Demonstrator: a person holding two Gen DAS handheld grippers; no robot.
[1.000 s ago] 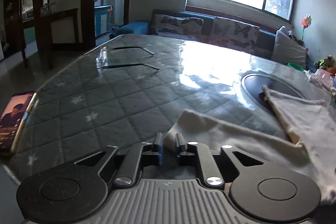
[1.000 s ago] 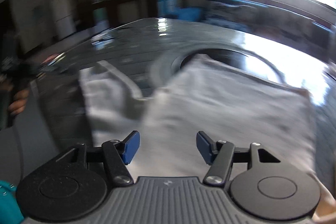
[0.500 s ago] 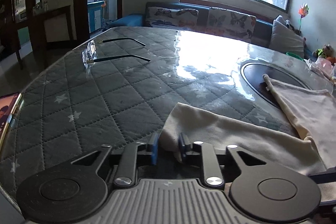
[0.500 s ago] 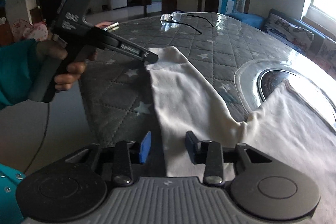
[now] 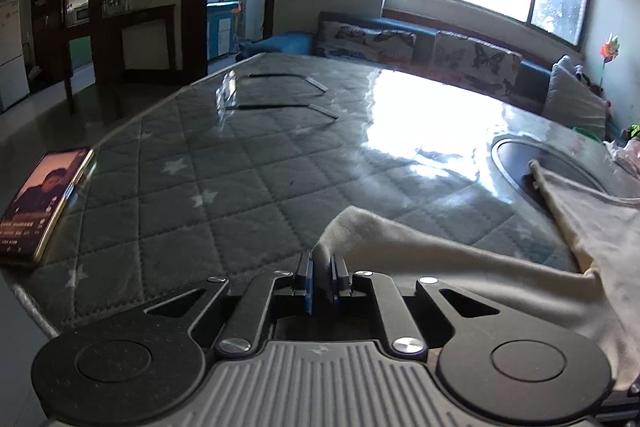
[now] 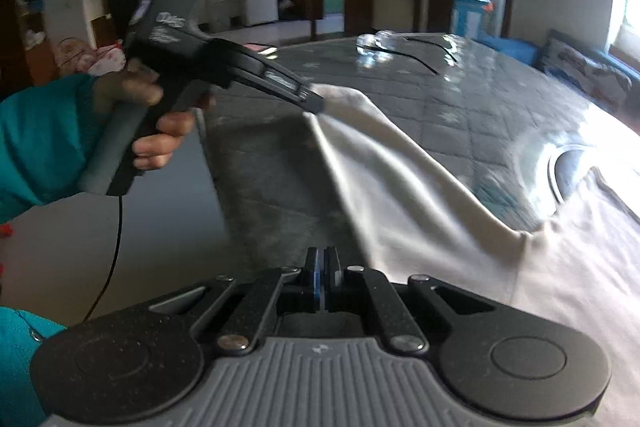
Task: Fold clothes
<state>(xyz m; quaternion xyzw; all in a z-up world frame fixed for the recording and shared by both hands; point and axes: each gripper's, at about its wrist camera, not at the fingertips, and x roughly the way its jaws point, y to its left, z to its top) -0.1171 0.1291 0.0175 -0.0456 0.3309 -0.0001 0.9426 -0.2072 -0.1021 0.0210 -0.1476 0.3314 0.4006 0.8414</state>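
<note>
Your left tool (image 5: 320, 269) is clenched on the end of a sleeve of the cream garment (image 5: 460, 267), lifting that corner off the quilted grey worktop (image 5: 224, 187). Your right tool (image 6: 323, 275) has its 2 fingers pressed together; the near sleeve edge passes just right of them, and you cannot tell whether cloth is caught between. The garment lies across the right side of the worktop, its body over a round inset (image 5: 516, 155). A phone (image 5: 44, 199) rests at the left edge, glasses (image 5: 276, 95) far back.
</note>
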